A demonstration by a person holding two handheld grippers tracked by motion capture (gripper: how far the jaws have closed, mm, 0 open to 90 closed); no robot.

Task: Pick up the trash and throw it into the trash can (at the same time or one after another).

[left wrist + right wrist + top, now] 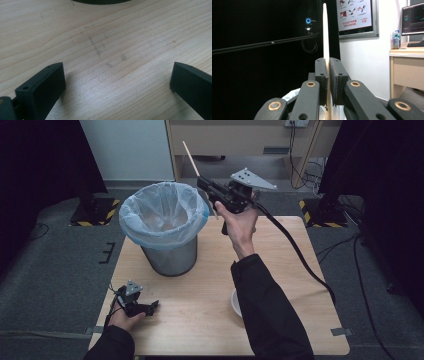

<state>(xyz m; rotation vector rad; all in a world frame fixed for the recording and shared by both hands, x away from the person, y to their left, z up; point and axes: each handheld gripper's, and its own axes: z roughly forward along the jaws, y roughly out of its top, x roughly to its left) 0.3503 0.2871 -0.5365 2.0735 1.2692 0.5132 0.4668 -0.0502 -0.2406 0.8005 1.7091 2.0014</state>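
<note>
My sleeve hides most of a white bowl (pixel 235 304). Right tool (pixel 204 183) clenched on a wooden stick (pixel 192 159) beside the lined bin (pixel 165 220); left tool (pixel 153 306) released — resting on the pale wood counter (pixel 200 295), dark curtains around.

This looked like a lab or recording room. Black curtains (pixel 35 160) hung at both upper corners, hazard-striped stand feet (pixel 95 212) sat on grey carpet, a monitor (pixel 413 17) glowed at the right edge, and an instruction poster (pixel 354 15) hung top centre.
</note>
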